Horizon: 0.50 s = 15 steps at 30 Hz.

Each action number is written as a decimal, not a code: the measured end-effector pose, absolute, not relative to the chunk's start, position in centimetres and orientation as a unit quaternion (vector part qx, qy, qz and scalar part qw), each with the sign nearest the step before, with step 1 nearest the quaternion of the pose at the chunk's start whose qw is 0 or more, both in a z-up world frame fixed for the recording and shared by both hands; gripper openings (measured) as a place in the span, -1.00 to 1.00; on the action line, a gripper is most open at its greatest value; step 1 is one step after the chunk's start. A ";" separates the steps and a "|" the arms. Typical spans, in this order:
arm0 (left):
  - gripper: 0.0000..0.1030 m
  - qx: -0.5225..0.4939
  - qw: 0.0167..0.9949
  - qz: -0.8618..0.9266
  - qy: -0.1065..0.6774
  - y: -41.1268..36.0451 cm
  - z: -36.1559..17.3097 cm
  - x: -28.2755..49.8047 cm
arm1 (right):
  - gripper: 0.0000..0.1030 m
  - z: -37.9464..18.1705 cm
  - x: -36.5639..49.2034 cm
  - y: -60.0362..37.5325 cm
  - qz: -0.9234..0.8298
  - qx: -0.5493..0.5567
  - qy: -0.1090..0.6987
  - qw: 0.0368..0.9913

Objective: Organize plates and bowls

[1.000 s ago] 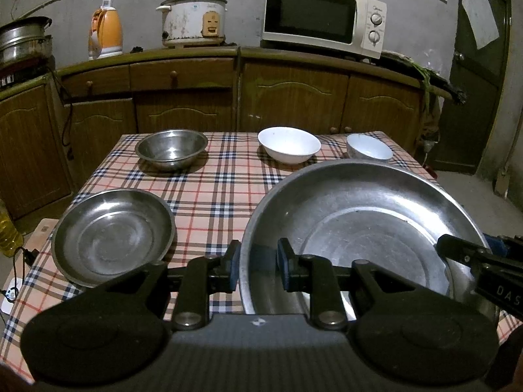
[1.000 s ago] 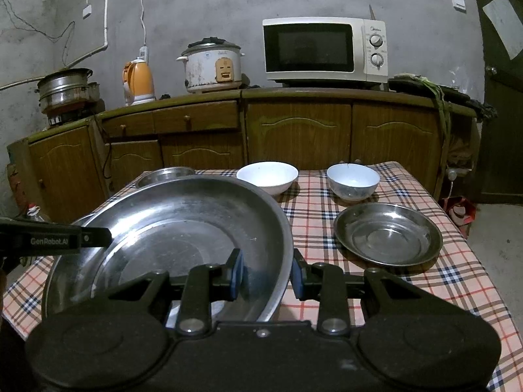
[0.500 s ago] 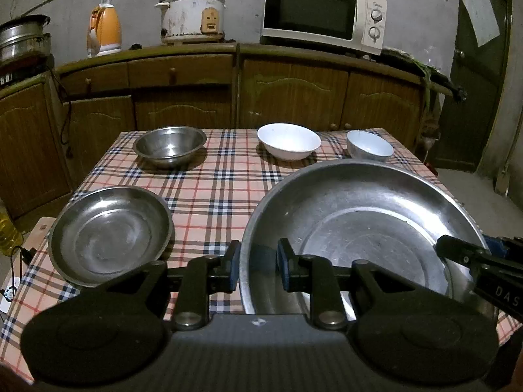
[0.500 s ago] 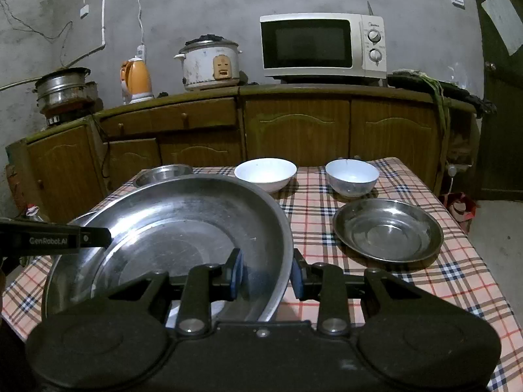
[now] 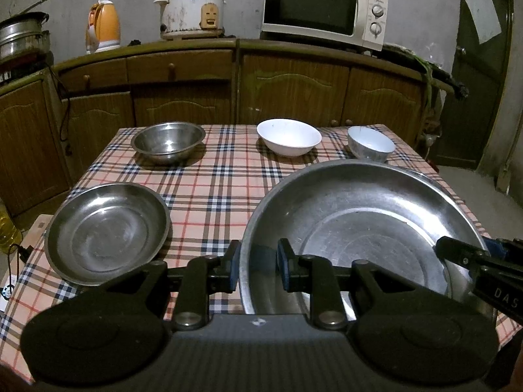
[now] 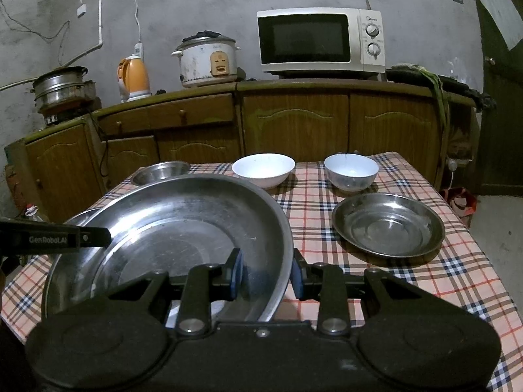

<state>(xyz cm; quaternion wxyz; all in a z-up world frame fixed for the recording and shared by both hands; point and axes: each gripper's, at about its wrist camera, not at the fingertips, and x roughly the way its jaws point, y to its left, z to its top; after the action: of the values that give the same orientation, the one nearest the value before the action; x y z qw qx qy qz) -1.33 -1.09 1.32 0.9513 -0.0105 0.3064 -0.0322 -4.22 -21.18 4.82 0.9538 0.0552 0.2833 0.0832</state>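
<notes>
- I hold a large steel basin [image 5: 359, 228] with both hands, one tool clamped on each side of its rim.
- My left gripper [image 5: 258, 269] has its fingers narrowed onto the basin's near left rim, one finger inside the wall and one outside.
- My right gripper [image 6: 266, 272] is closed the same way on the near right rim, its fingers set a little wider over the rim.
- The basin sits at the near edge of the worktop [image 5: 228, 176], which is covered in a checked cloth. I cannot tell whether it rests on the cloth or is lifted just clear.
- A shallow steel plate [image 5: 106, 233] lies at the near left corner, just beside the basin.
- A second steel plate [image 6: 389, 225] lies toward the right edge.
- Along the far edge stand three bowls, well apart: a steel bowl [image 5: 168, 142] at the left, a wide white bowl [image 5: 289, 137] in the middle, and a smaller white bowl [image 5: 371, 143] at the right.
- Nothing is stacked or nested yet; every dish sits alone.
- I judge the job barely begun: the plates and bowls are all left to gather, perhaps into this basin.
</notes>
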 end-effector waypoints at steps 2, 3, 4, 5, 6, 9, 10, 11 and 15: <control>-0.52 -0.011 0.951 -0.032 0.307 -1.1 1.3 -1.3 | -0.25 4.8 -4.2 -21.2 0.083 0.055 0.284 0.954; -0.52 -0.011 0.951 -0.032 0.307 -1.1 1.3 -1.2 | -0.25 4.8 -4.2 -21.2 0.083 0.055 0.284 0.954; -0.52 -0.011 0.951 -0.031 0.307 -1.1 1.2 -1.2 | -0.25 4.8 -4.2 -21.2 0.083 0.056 0.284 0.954; -0.52 -0.011 0.951 -0.031 0.307 -1.2 1.2 -1.2 | -0.25 4.7 -4.1 -21.2 0.083 0.056 0.285 0.953; -0.52 -0.011 0.951 -0.030 0.307 -1.2 1.2 -1.2 | -0.25 4.6 -4.1 -21.2 0.083 0.057 0.285 0.953; -0.52 -0.011 0.951 -0.030 0.308 -1.2 1.2 -1.2 | -0.25 4.6 -4.1 -21.2 0.083 0.056 0.285 0.953; -0.52 -0.011 0.951 -0.030 0.308 -1.2 1.2 -1.2 | -0.25 4.6 -4.1 -21.2 0.083 0.056 0.285 0.953; -0.52 -0.011 0.951 -0.030 0.309 -1.2 1.2 -1.2 | -0.25 4.6 -4.1 -21.2 0.083 0.056 0.285 0.953; -0.52 -0.011 0.950 -0.030 0.309 -1.2 1.1 -1.1 | -0.25 4.3 -3.9 -21.3 0.083 0.058 0.287 0.953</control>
<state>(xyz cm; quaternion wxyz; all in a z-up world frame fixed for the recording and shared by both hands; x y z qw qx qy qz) -1.12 -1.23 1.12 0.9505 -0.0111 0.3092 -0.0300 -3.89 -21.27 4.30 0.9526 0.0577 0.2869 0.0829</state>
